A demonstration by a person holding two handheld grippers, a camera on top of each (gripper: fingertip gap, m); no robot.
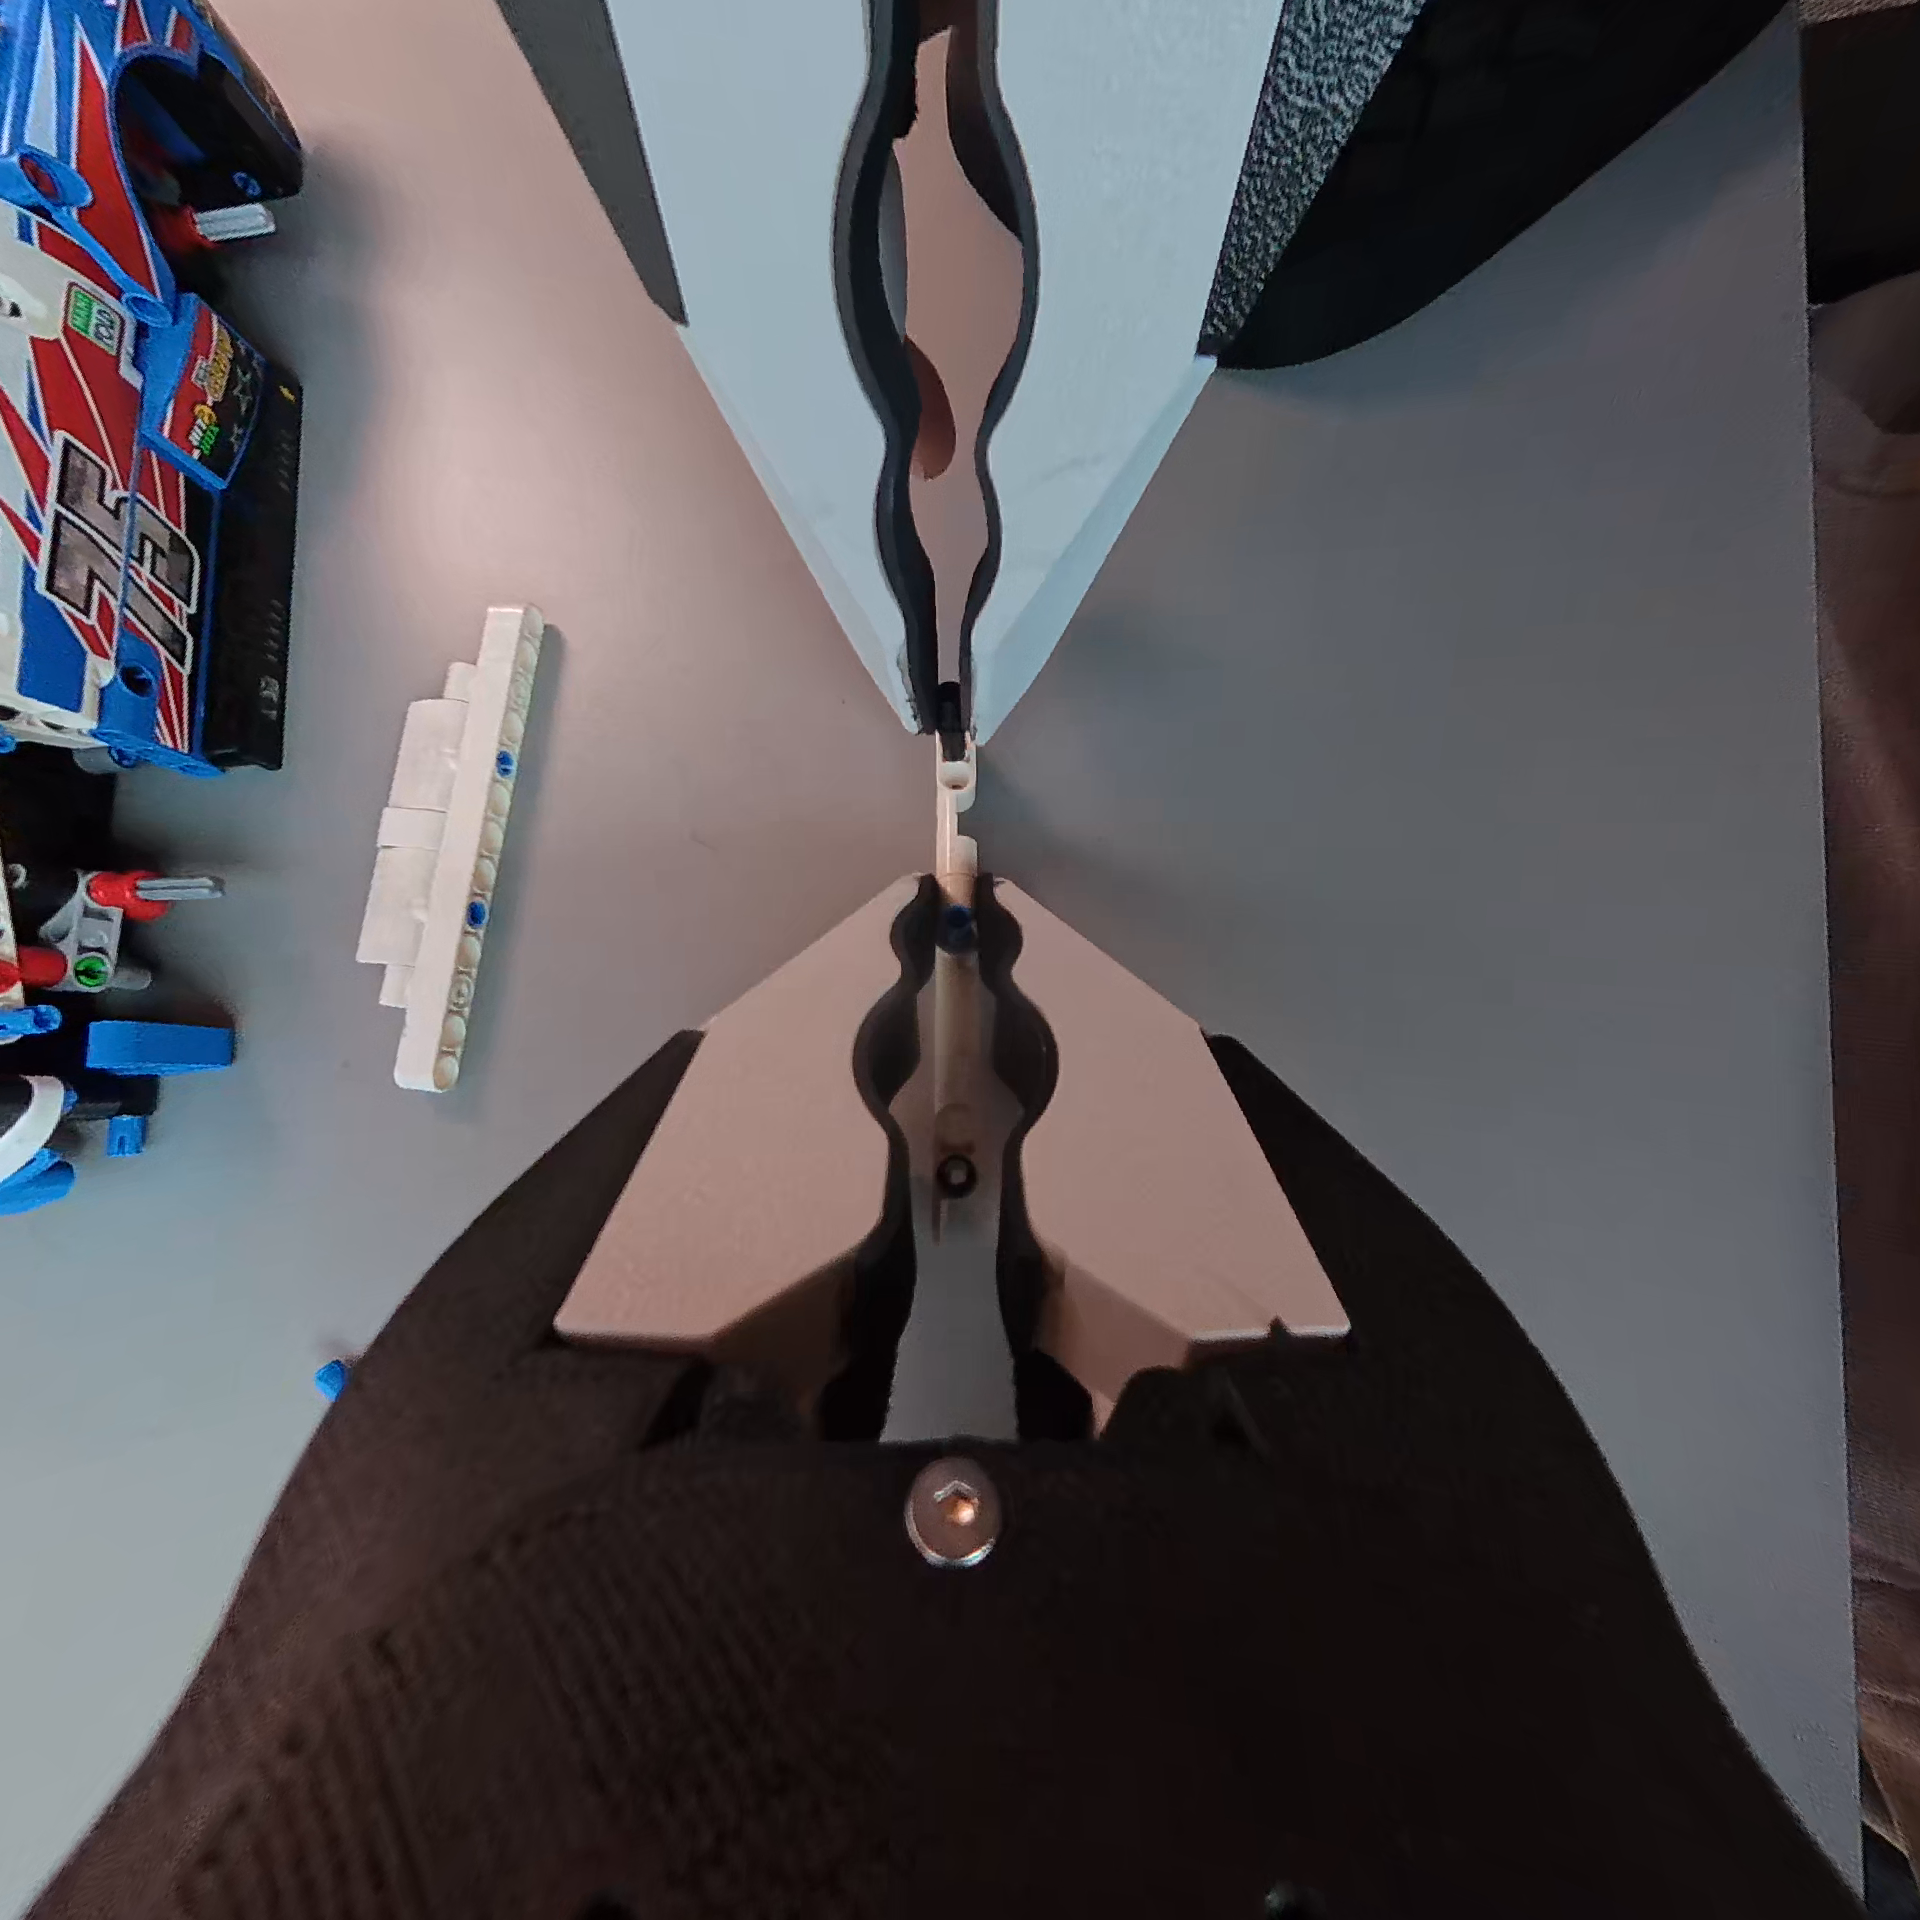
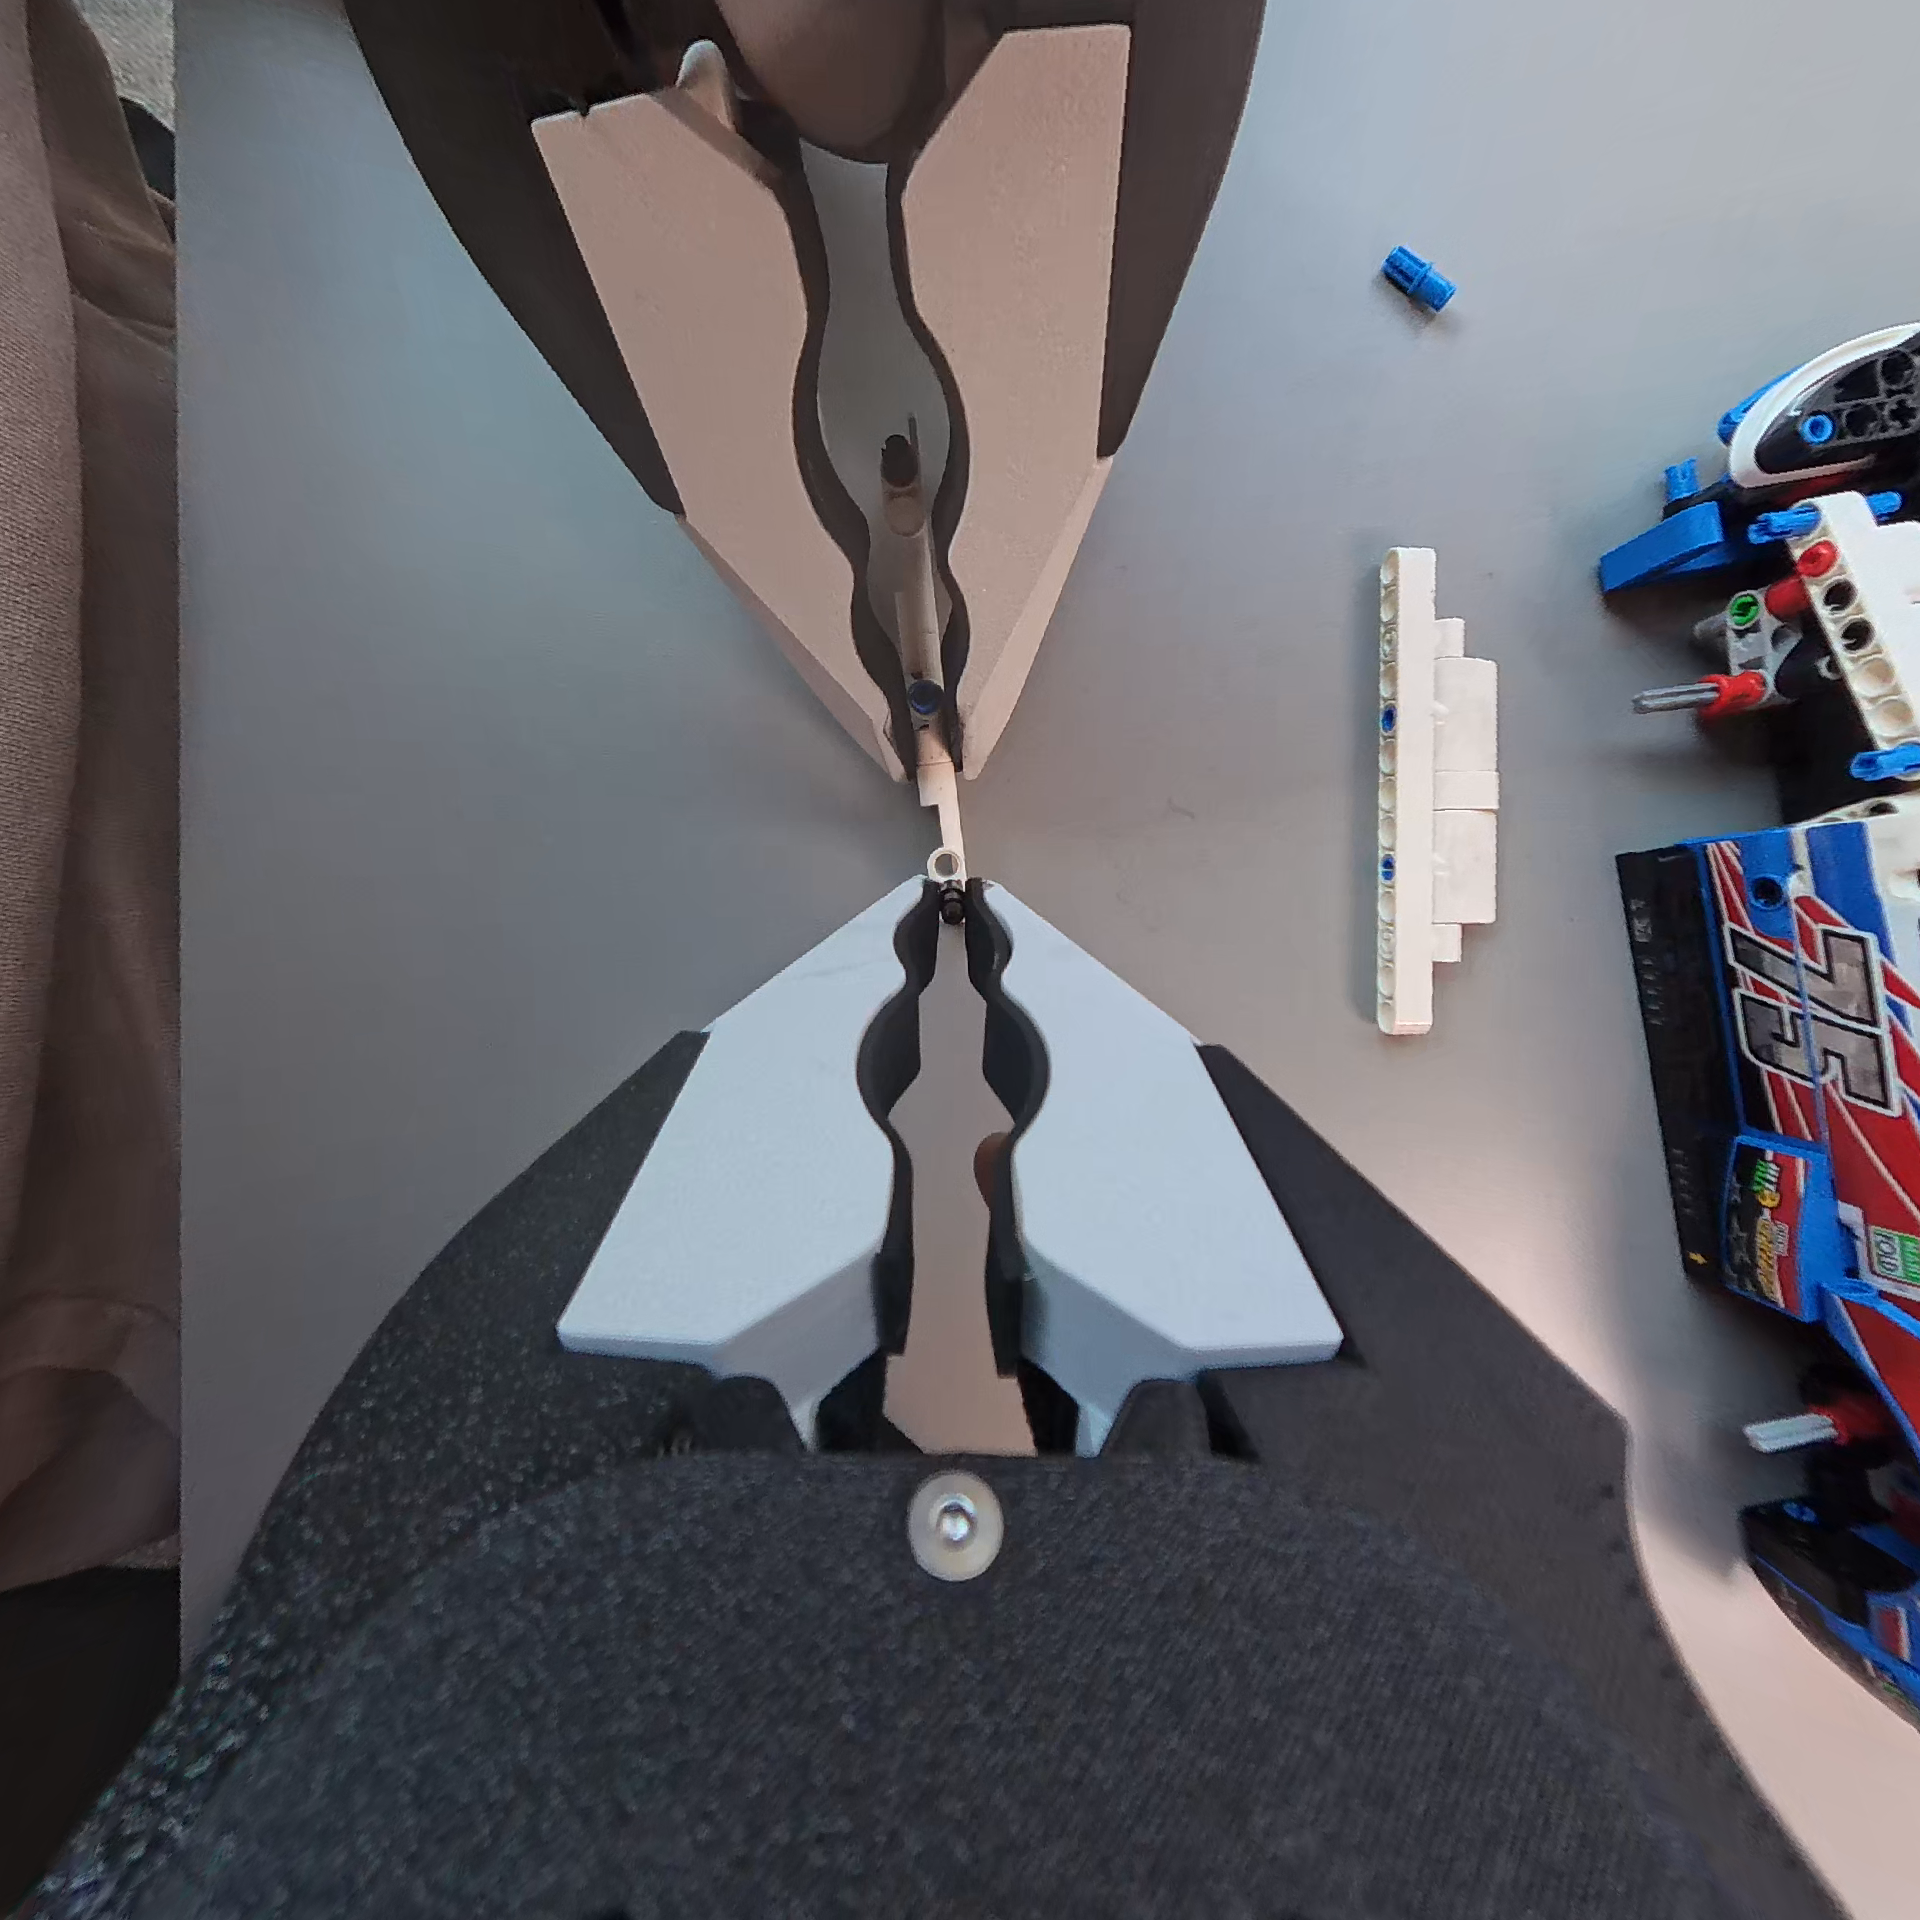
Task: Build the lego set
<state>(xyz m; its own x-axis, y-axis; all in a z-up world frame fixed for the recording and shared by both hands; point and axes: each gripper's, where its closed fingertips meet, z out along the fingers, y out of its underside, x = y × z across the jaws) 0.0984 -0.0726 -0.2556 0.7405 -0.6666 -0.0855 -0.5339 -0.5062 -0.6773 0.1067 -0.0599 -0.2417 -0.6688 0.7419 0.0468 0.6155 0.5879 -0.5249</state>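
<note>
My left gripper [image 1: 948,883] is shut on a thin white lego beam [image 1: 954,821] seen edge-on; a blue pin [image 1: 954,920] sits in it between the fingers. My right gripper [image 2: 949,885] faces it tip to tip and is shut on a small black pin [image 2: 949,902], held at the ringed end of the white beam [image 2: 945,826]. The right gripper also shows in the left wrist view [image 1: 943,717], and the left gripper in the right wrist view [image 2: 930,764]. Both hover above the grey table [image 1: 1403,831].
A long white beam assembly with blue pins [image 1: 457,862] [image 2: 1429,800] lies flat on the table. A partly built blue, red and white lego car [image 1: 114,468] [image 2: 1808,1039] stands beside it. A loose blue pin [image 2: 1418,278] lies apart. The table edge [image 1: 1829,935] is close. Only a small space, under 4 cm, lies between the two pairs of fingers.
</note>
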